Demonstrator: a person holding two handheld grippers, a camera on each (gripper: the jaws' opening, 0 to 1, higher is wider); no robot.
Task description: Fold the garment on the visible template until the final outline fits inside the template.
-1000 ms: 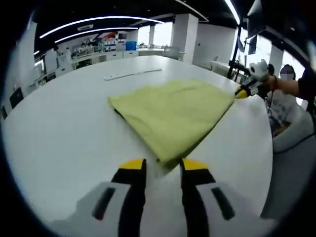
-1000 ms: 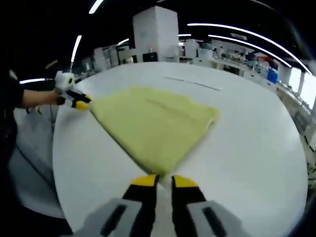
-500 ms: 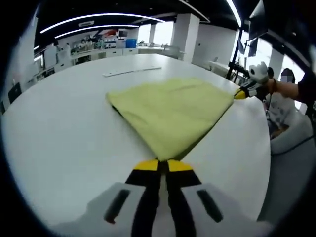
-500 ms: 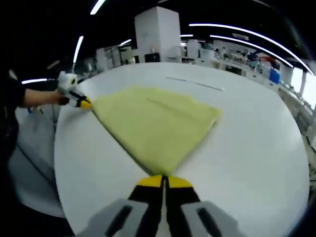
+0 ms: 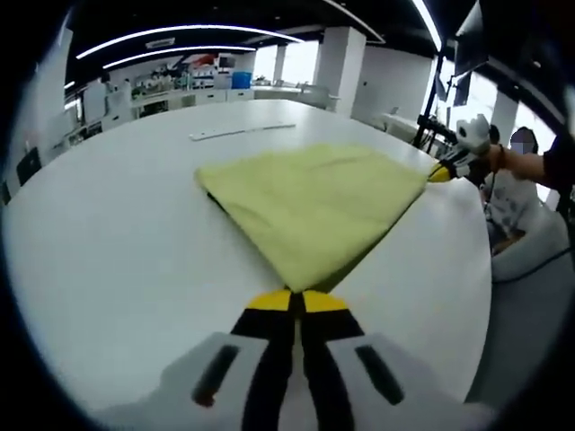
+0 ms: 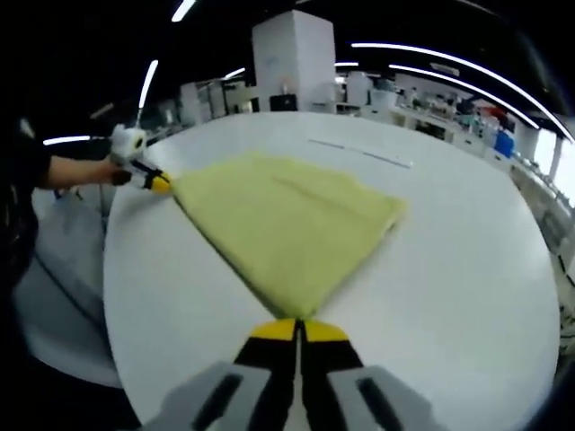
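Note:
A yellow-green garment (image 5: 314, 202) lies folded flat on the white round table (image 5: 117, 233). My left gripper (image 5: 296, 301) is shut on the corner nearest to it, low over the tabletop. In the left gripper view the right gripper (image 5: 440, 171) shows at the garment's far right corner, held by a hand. In the right gripper view the garment (image 6: 287, 220) spreads away from my right gripper (image 6: 296, 328), which is shut on its near corner. The left gripper (image 6: 157, 184) shows there at the far left corner.
A thin pale strip (image 5: 243, 133) lies on the table beyond the garment, also seen as the strip (image 6: 359, 153). The table edge (image 5: 485, 269) curves close on the right, with a seated person (image 5: 521, 189) past it. Desks and a white pillar (image 6: 287, 54) stand behind.
Both grippers closed: the left jaws, open around the garment's corner a second ago, are shut on it now, and the right jaws' small gap has closed on the opposite corner.

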